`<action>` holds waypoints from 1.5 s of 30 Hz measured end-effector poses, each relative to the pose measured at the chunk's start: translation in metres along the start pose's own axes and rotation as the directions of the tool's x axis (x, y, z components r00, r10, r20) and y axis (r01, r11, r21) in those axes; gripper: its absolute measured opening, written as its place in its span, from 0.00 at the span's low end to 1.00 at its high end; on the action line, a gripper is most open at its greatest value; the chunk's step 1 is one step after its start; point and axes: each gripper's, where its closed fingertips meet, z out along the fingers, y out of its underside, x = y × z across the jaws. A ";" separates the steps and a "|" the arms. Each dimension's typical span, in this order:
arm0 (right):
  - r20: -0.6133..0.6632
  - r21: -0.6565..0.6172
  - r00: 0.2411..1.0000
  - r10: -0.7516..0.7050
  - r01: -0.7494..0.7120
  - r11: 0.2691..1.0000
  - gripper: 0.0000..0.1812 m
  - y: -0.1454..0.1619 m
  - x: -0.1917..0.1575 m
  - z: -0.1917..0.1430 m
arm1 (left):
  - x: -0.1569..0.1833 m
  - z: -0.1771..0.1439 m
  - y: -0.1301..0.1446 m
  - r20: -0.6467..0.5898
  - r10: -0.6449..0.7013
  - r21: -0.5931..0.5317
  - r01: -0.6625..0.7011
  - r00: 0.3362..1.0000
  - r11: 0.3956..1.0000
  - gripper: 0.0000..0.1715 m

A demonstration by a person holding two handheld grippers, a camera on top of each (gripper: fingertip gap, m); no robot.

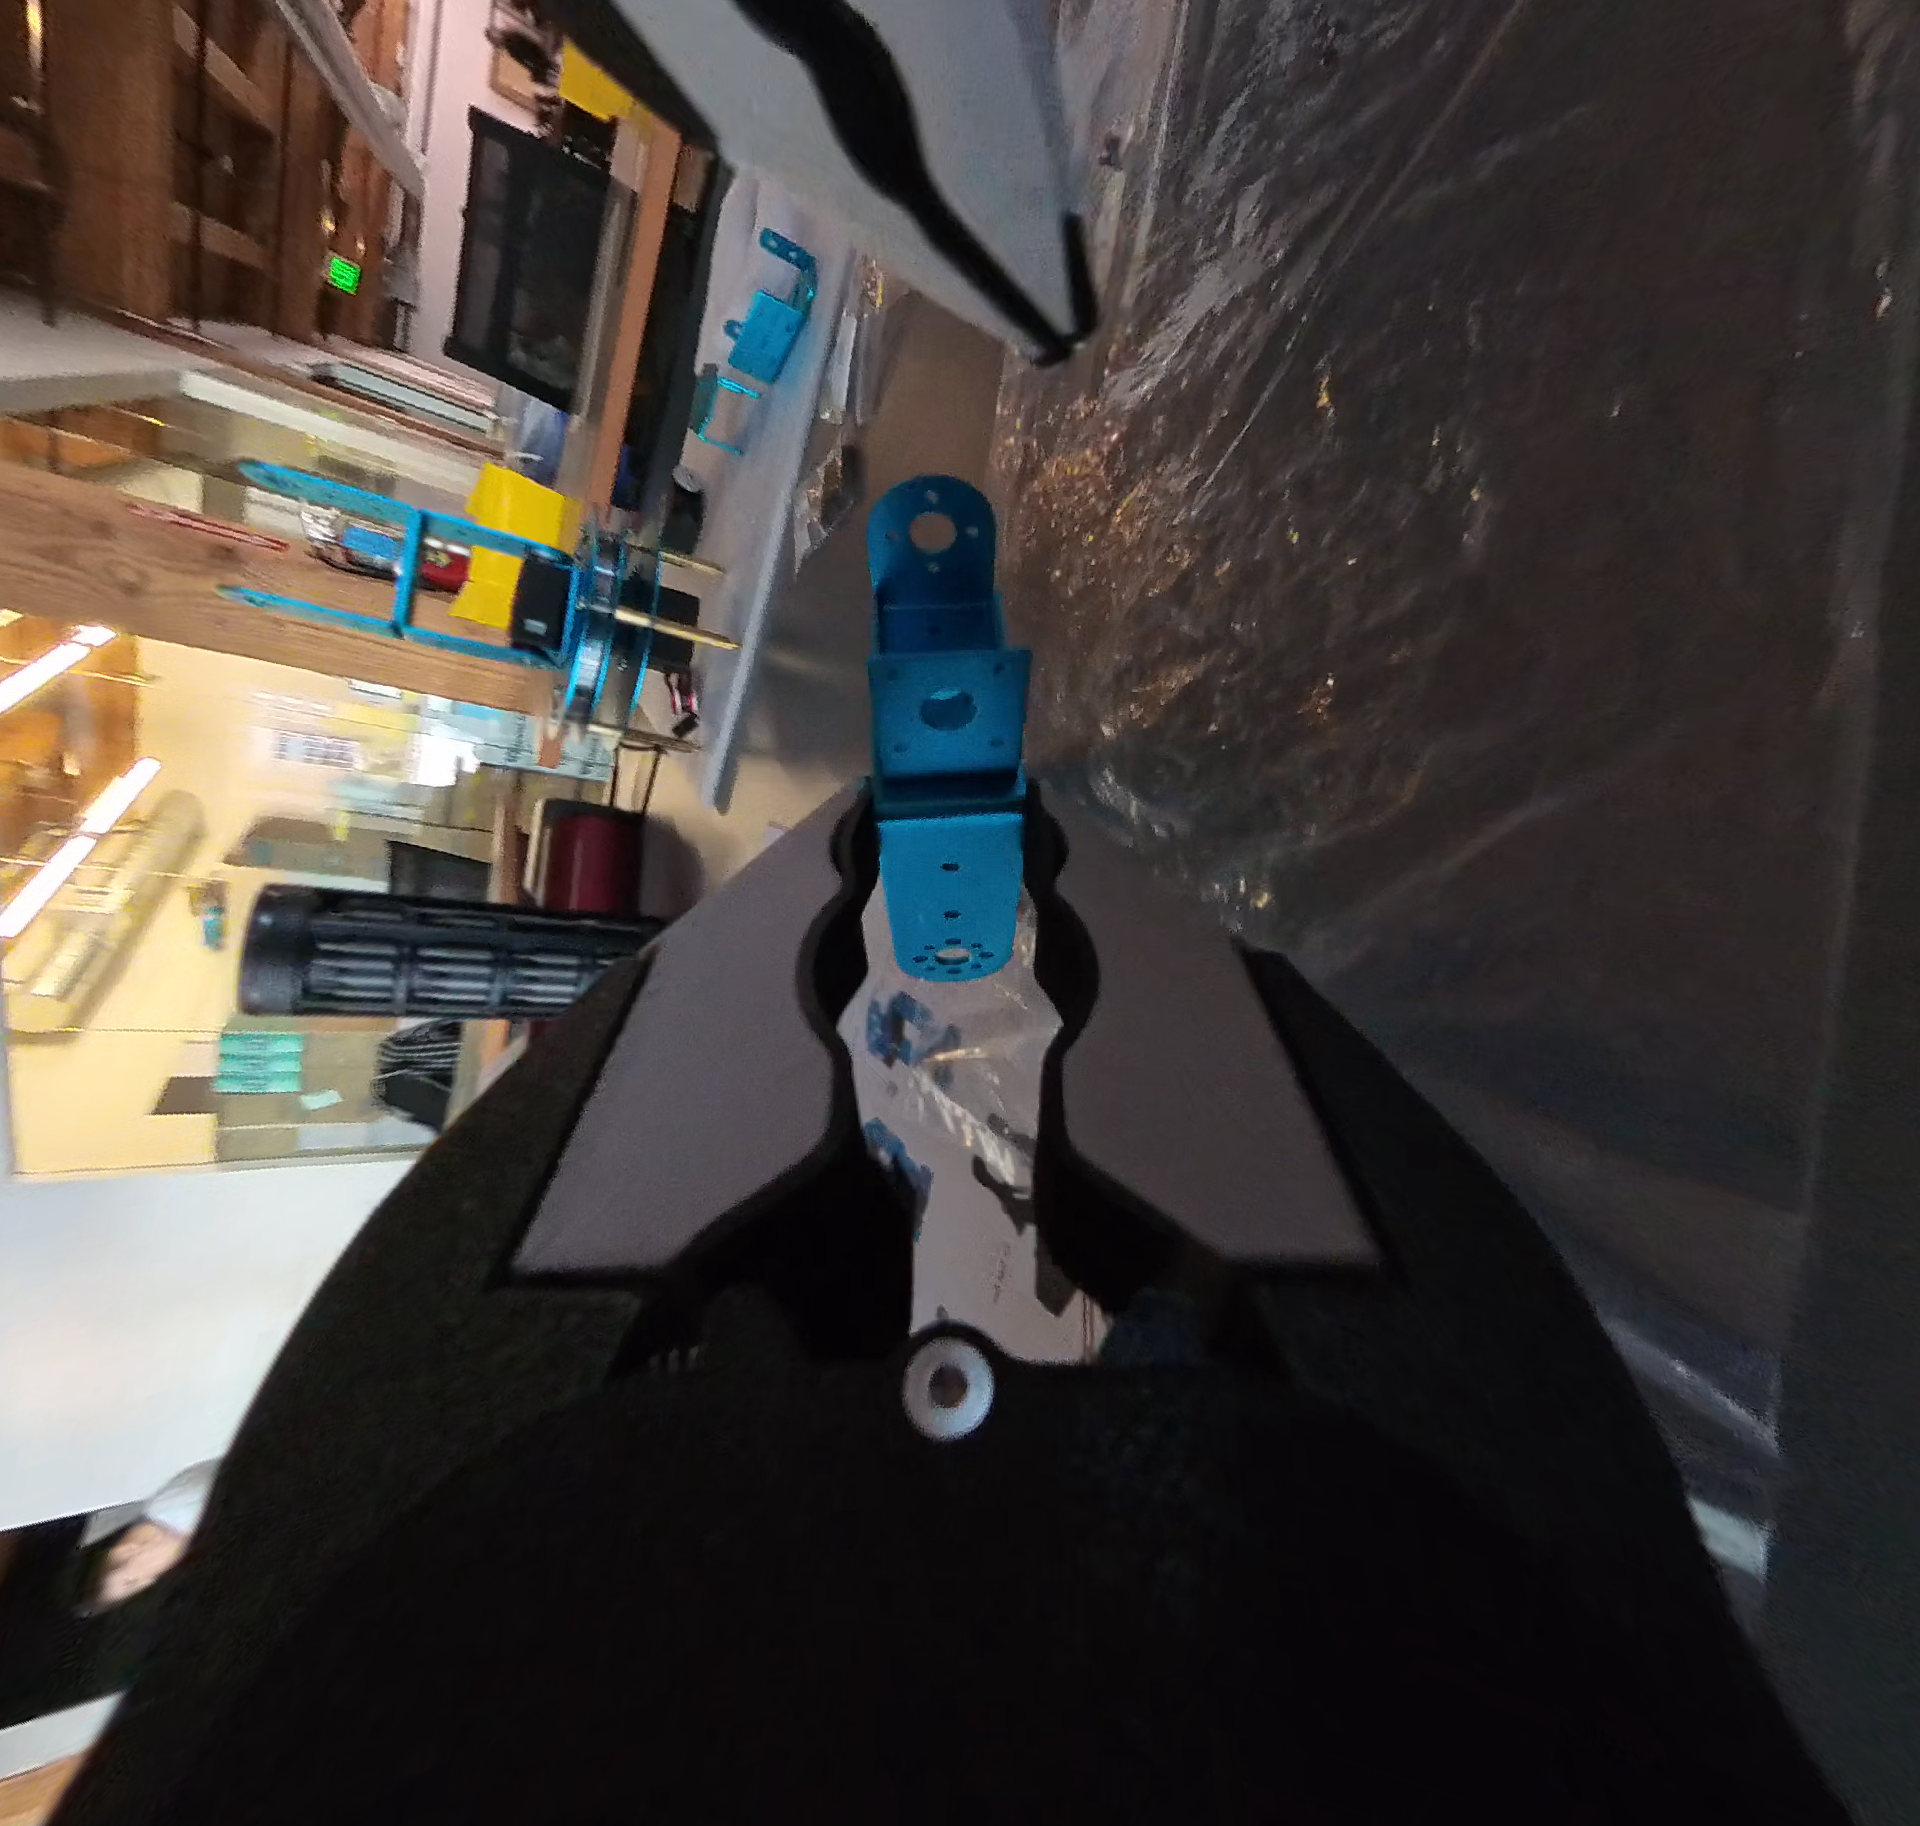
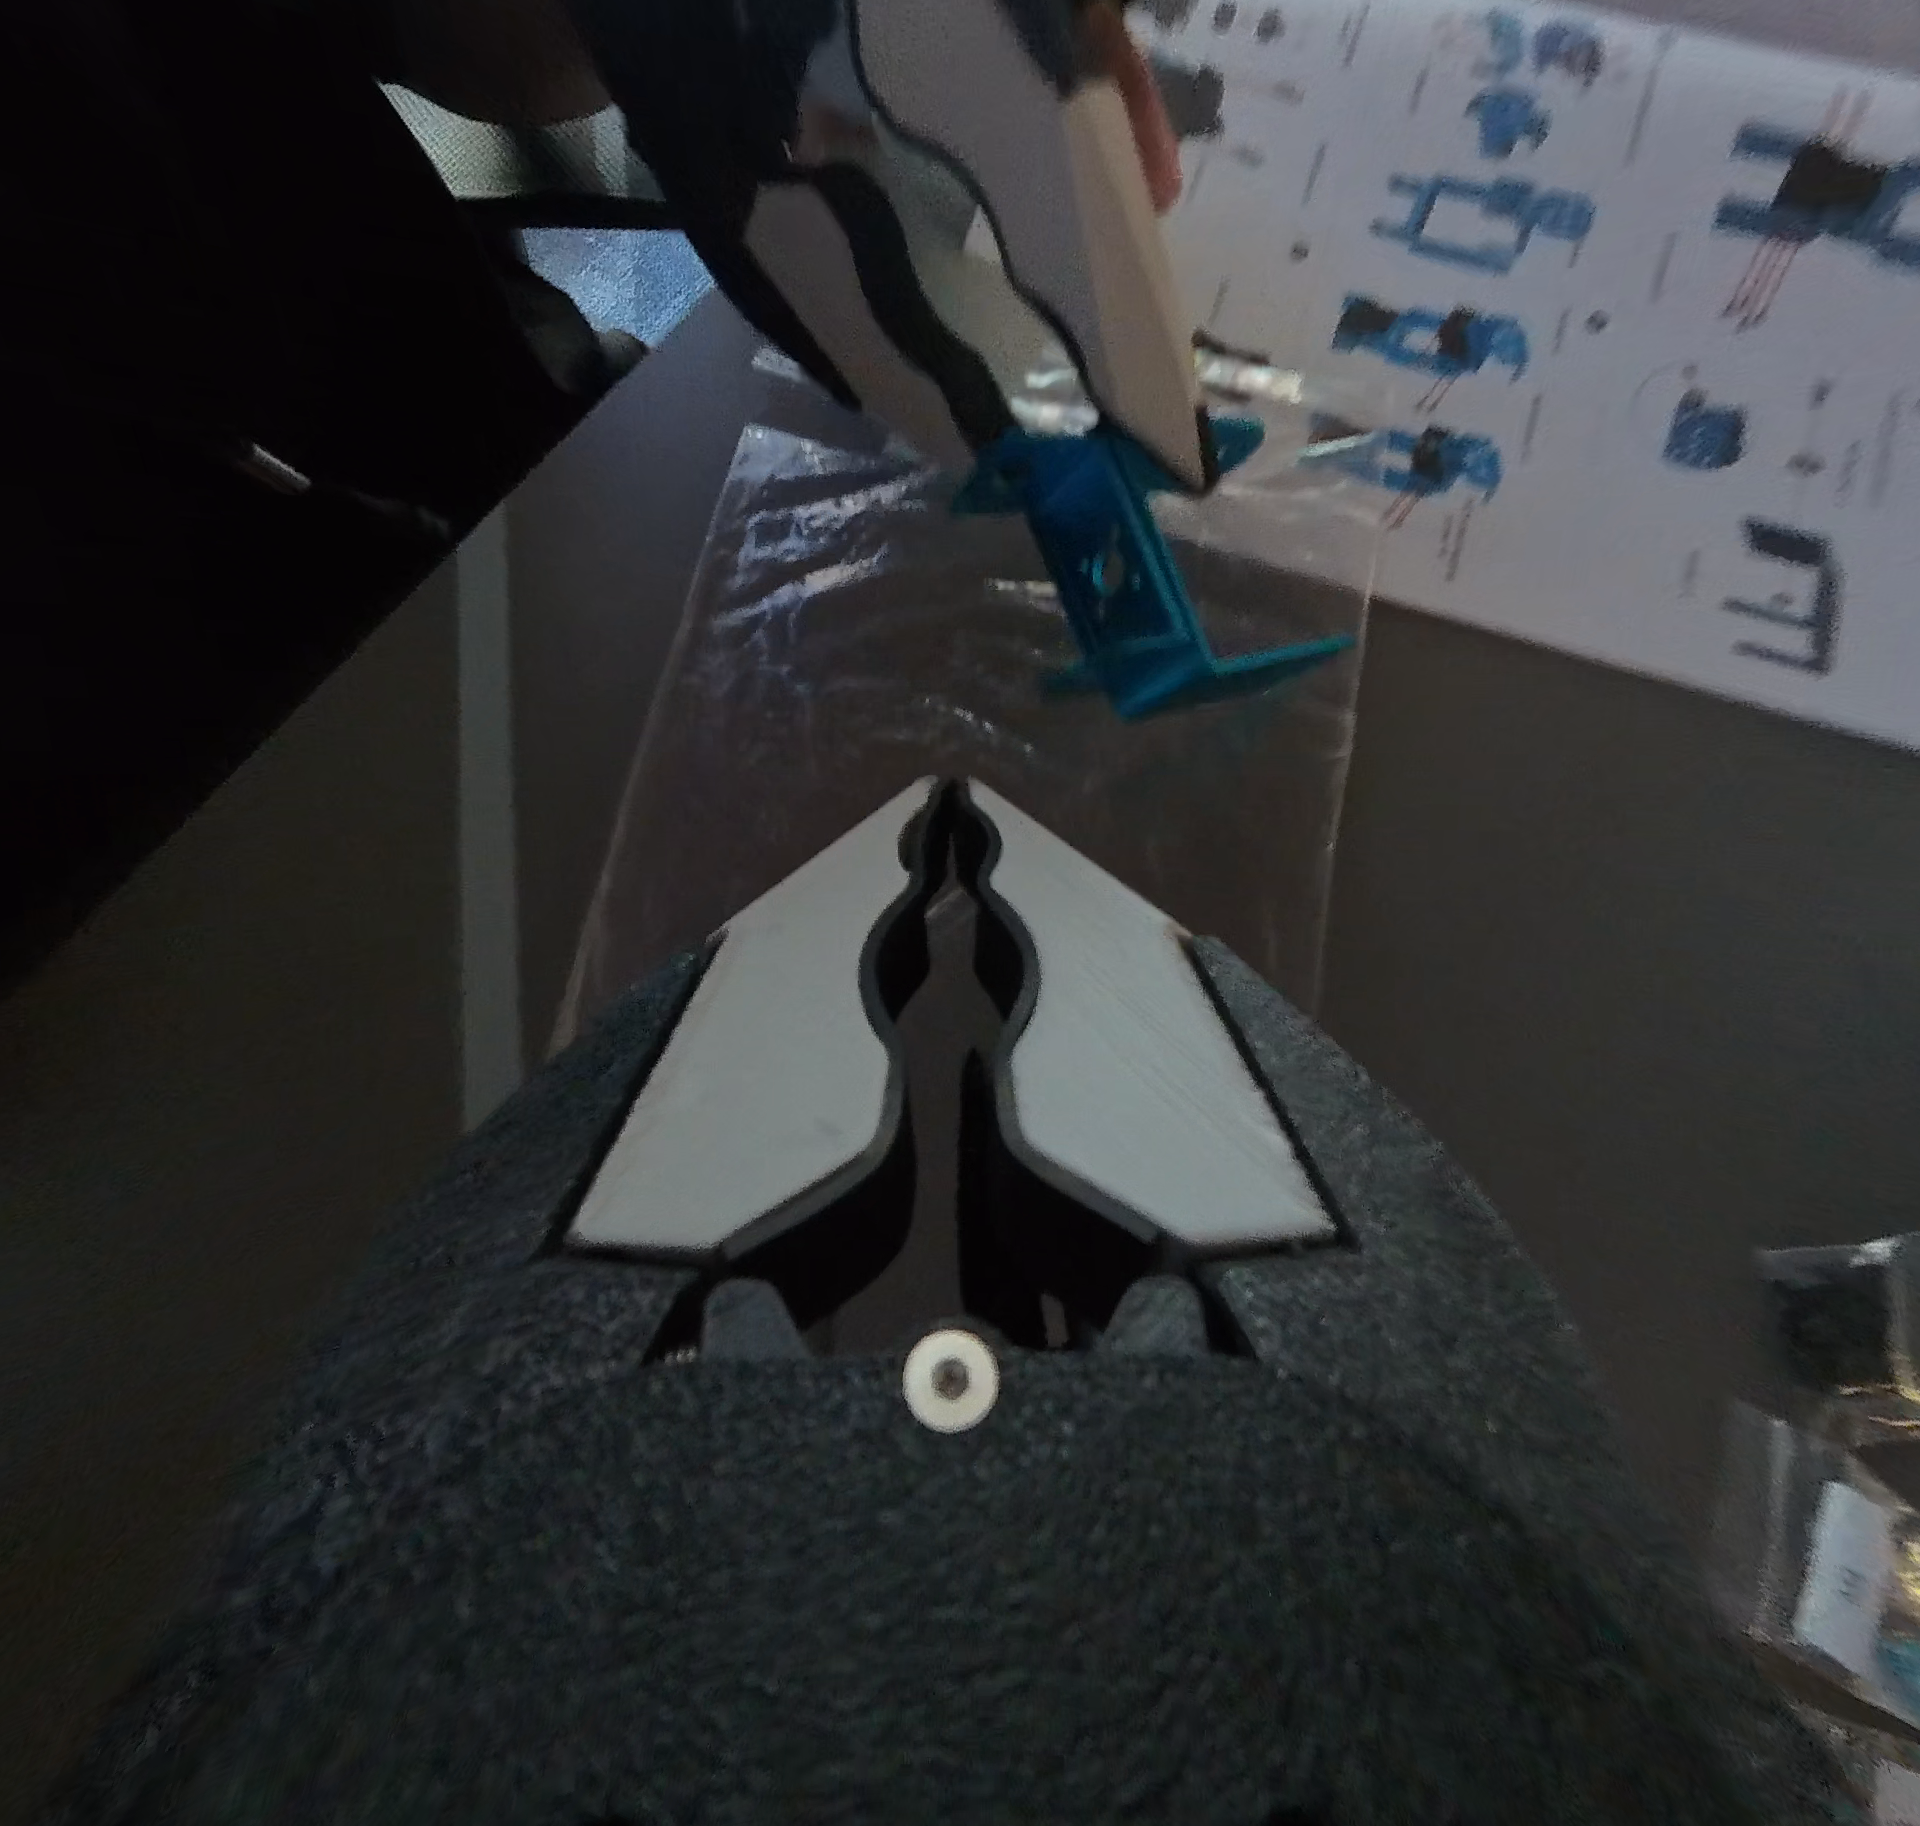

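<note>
Clamping a blue metal bracket (image 1: 948, 737) by its lower flat tab, the left claw (image 1: 951, 820) holds the piece out in front of it, lifted clear of the dark worktop (image 2: 312, 893); the bracket is a folded, perforated part with a rounded end pointing away. Seen from the right wrist view, the same bracket (image 2: 1122, 571) hangs tilted just above a sheet of clear plastic film (image 2: 831, 633) spread on the worktop. The right claw (image 2: 951, 800) has its tips drawn together with nothing visible between them, sitting near the bracket but apart from it. Beyond lies a white printed sheet with blue part drawings (image 2: 1558, 322). In the left wrist view, farther off, stand other blue frame assemblies (image 1: 436, 581) and a black ribbed cylinder (image 1: 436, 955).
</note>
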 end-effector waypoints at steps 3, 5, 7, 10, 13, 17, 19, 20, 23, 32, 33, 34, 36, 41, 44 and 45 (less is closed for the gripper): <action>-0.068 0.032 0.995 -0.072 0.074 0.997 0.00 -0.019 -0.001 -0.007 | 0.001 0.004 -0.006 0.018 0.046 0.000 -0.046 0.999 0.999 0.15; -0.126 0.022 0.985 -0.115 0.119 0.993 0.00 -0.028 0.000 -0.011 | 0.003 0.006 -0.010 0.017 0.062 0.002 -0.062 0.998 0.998 0.16; -0.180 -0.014 0.971 -0.158 0.158 0.987 0.00 -0.031 0.002 -0.012 | 0.005 0.008 -0.016 0.010 0.066 0.018 -0.066 0.998 0.998 0.15; -0.214 -0.069 0.957 -0.197 0.186 0.980 0.00 -0.029 0.003 -0.010 | 0.008 0.009 -0.024 0.001 0.073 0.033 -0.073 0.997 0.997 0.15; -0.202 -0.088 0.959 -0.196 0.182 0.979 0.00 -0.024 0.002 -0.006 | 0.009 0.009 -0.031 -0.004 0.077 0.046 -0.076 0.997 0.996 0.15; -0.205 -0.112 0.958 -0.200 0.180 0.977 0.00 -0.019 0.004 -0.005 | 0.009 0.008 -0.036 -0.005 0.078 0.051 -0.078 0.997 0.996 0.15; -0.208 -0.124 0.956 -0.209 0.186 0.975 0.00 -0.018 0.004 -0.004 | 0.009 0.007 -0.037 -0.006 0.074 0.053 -0.073 0.997 0.996 0.15; -0.207 -0.131 0.955 -0.214 0.190 0.973 0.00 -0.017 0.004 -0.003 | 0.009 0.007 -0.038 -0.011 0.070 0.052 -0.070 0.997 0.996 0.15; -0.213 -0.160 0.950 -0.228 0.196 0.967 0.00 -0.015 0.004 -0.002 | 0.009 0.006 -0.038 -0.017 0.058 0.051 -0.057 0.998 0.997 0.15; -0.242 -0.204 0.932 -0.269 0.222 0.953 0.00 -0.011 0.007 0.001 | 0.011 0.005 -0.036 -0.033 0.040 0.042 -0.039 0.999 0.998 0.15; -0.250 -0.210 0.927 -0.279 0.229 0.950 0.00 -0.011 0.008 0.001 | 0.011 0.005 -0.036 -0.034 0.037 0.039 -0.035 0.999 0.999 0.15; -0.250 -0.215 0.926 -0.284 0.232 0.948 0.00 -0.011 0.008 0.001 | 0.011 0.005 -0.036 -0.037 0.032 0.040 -0.031 0.999 0.999 0.15; -0.256 -0.225 0.922 -0.292 0.237 0.945 0.00 -0.011 0.008 0.001 | 0.011 0.004 -0.036 -0.048 0.017 0.042 -0.015 0.999 0.999 0.15; -0.313 -0.251 0.881 -0.355 0.284 0.925 0.00 -0.014 0.012 0.000 | 0.009 0.002 -0.038 -0.058 -0.018 0.050 0.021 0.998 0.999 0.15; -0.353 -0.261 0.850 -0.391 0.312 0.913 0.00 -0.017 0.016 -0.004 | 0.008 0.002 -0.038 -0.064 -0.035 0.056 0.038 0.997 0.998 0.15; -0.362 -0.261 0.844 -0.396 0.316 0.912 0.00 -0.018 0.017 -0.005 | 0.008 0.002 -0.038 -0.065 -0.041 0.060 0.045 0.997 0.997 0.15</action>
